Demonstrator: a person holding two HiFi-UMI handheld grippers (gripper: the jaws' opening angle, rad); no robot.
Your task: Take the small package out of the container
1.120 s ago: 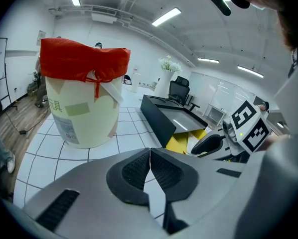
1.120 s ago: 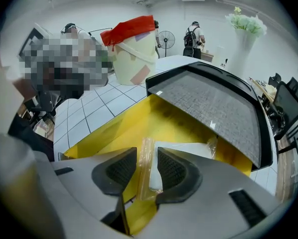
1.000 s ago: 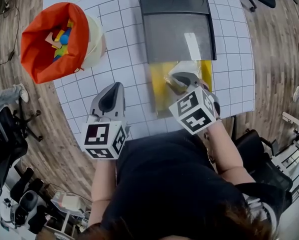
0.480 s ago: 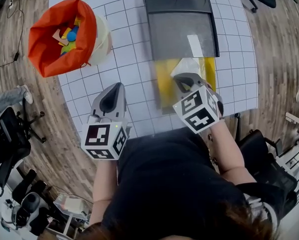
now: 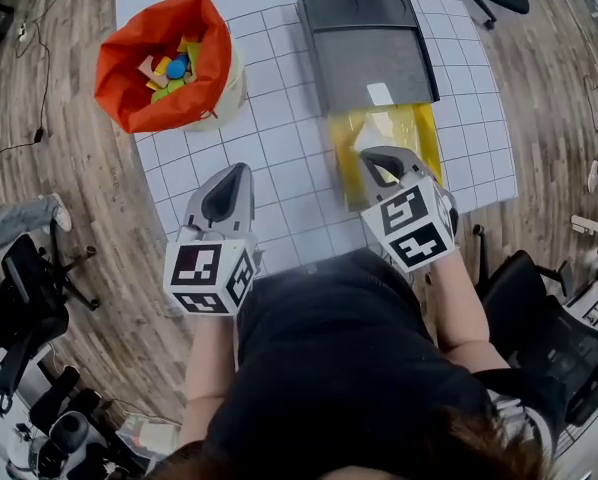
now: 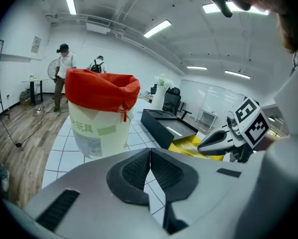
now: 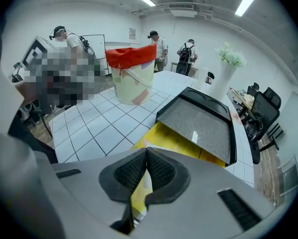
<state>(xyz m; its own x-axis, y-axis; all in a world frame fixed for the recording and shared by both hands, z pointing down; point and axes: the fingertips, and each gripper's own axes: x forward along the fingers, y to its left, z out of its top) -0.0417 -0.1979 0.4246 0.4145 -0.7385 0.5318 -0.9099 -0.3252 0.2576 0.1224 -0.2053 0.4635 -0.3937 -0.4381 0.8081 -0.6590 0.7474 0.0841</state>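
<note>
Left claw: the left gripper (image 5: 239, 171) hangs over the white gridded table mat (image 5: 279, 148). Its jaws are pressed together with nothing between them, well apart from the package.
Right claw: the right gripper (image 5: 371, 156) has its jaws closed on the near edge of the package, and yellow film shows between its pads (image 7: 156, 171).
Package: the glossy yellow plastic package (image 5: 391, 133) lies flat on the mat, directly ahead of and under the right claw. Its far end runs beneath the container's near edge.
Container: the black rectangular plastic tray (image 5: 369, 53) sits just beyond the package.
Far left: a white bucket with an orange bag liner (image 5: 119, 68) holds coloured toy pieces.
</note>
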